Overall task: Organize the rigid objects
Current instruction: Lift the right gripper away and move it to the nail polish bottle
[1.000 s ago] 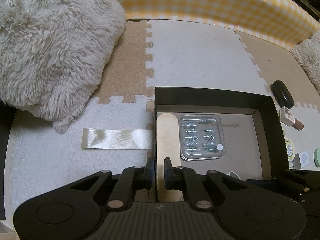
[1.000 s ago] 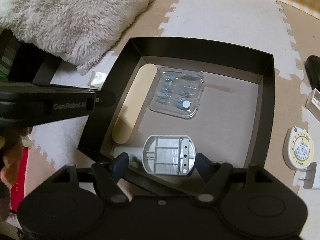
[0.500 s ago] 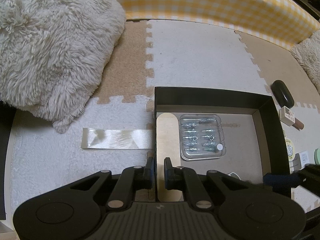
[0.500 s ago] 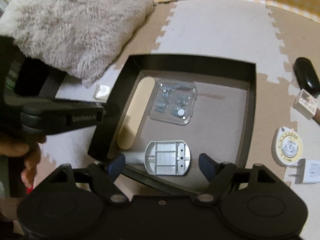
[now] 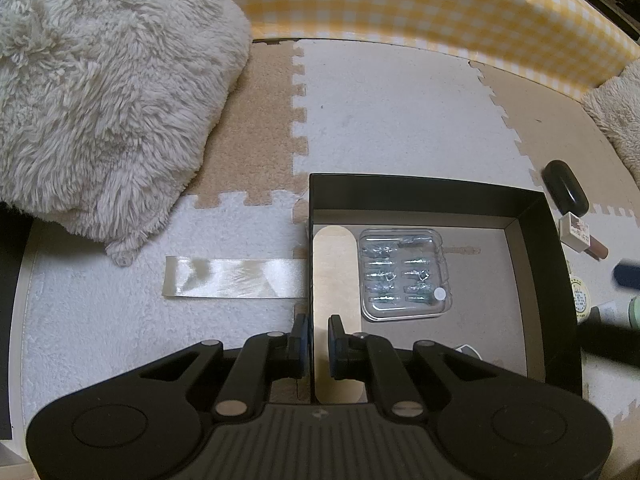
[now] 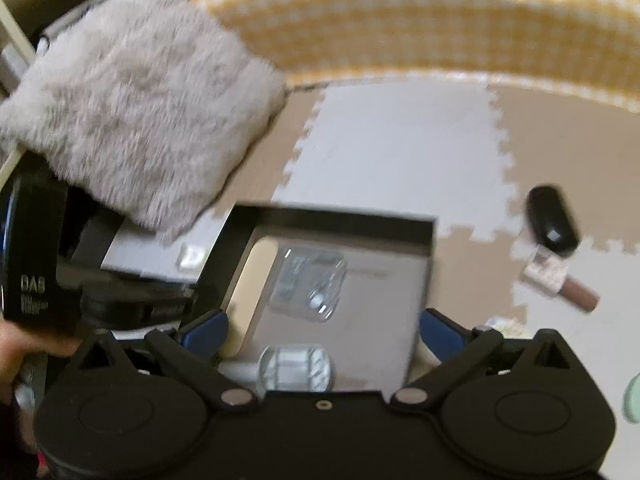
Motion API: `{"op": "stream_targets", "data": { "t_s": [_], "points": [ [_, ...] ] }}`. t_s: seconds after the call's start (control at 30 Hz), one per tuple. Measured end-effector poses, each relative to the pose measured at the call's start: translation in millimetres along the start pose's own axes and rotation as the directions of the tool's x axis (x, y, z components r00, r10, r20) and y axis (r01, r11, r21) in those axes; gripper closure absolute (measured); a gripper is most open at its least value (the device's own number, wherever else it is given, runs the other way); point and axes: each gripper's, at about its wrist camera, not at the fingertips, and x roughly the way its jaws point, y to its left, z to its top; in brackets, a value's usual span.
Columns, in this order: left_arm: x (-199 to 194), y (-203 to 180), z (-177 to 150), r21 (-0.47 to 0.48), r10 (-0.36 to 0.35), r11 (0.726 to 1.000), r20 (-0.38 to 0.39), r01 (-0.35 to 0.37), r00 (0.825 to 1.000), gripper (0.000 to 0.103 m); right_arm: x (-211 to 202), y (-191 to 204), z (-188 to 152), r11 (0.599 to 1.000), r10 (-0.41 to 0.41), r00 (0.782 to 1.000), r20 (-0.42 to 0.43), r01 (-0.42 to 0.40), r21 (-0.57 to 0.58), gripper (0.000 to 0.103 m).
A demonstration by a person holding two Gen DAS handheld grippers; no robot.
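The left gripper [image 5: 314, 334] pinches the left wall of the shallow black cardboard box [image 5: 424, 192] on the foam floor mat [image 5: 400, 120]. The right gripper [image 6: 322, 326] has just been opening; its jaws stand wide with nothing pressed between them. Below them, the grey plastic bracket [image 6: 294, 370] lies inside the box, near a clear plastic blister pack [image 5: 404, 274] and a pale wooden oval strip [image 5: 336, 264].

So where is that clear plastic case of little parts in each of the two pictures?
Left wrist view: the clear plastic case lies right of centre, inside the black box, beside the pale wooden board.
Right wrist view: it sits at centre, blurred, in the same box.
Shared landmark: the fluffy cushion, upper left in both.
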Motion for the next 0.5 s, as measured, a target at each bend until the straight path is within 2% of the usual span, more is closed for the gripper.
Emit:
{"op": "stream_targets", "data": {
  "t_s": [0.2, 0.5],
  "points": [
    [0.1, 0.1, 0.1, 0.000, 0.000, 1.000, 0.000, 0.000, 1.000, 0.093, -19.1, -34.9, 13.5, 0.994, -0.079, 0.990, 0.113, 0.070, 0.084, 0.000],
    [0.0, -0.1, 0.0, 0.000, 0.000, 1.000, 0.000, 0.000, 1.000, 0.093, -24.1, -99.8, 19.1, 0.939, -0.250, 0.959, 0.132, 0.208, 0.273, 0.000]
  ]
}}
